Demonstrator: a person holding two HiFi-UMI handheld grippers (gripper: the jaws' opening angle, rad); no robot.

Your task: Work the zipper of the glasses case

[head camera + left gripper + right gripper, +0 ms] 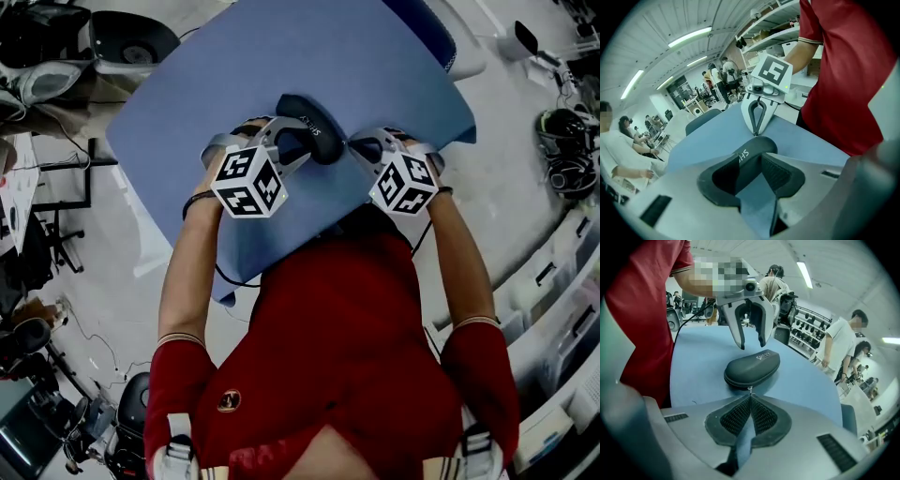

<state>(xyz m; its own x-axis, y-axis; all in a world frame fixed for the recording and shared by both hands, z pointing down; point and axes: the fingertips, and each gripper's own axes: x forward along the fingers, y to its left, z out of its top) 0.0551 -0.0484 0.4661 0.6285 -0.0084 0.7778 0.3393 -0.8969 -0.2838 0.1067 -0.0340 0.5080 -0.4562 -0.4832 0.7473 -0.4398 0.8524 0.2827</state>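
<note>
inside left tool [752, 161] — case [752, 366], right tool [750, 397] pinching pull [750, 389]

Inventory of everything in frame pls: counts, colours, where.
dark grey hard-shell glasses case: 1, dark grey, lying mid-table
small metal zipper pull: 1, silver, at the case end facing the right gripper
flat blue tabletop: 1, blue, under the case
bystanders: several, mostly white tops, background
left gripper: 1, grey, jaws apart astride one case end
right gripper: 1, grey, jaws shut on the pull
short-sleeved shirt: 1, red, on the person
</note>
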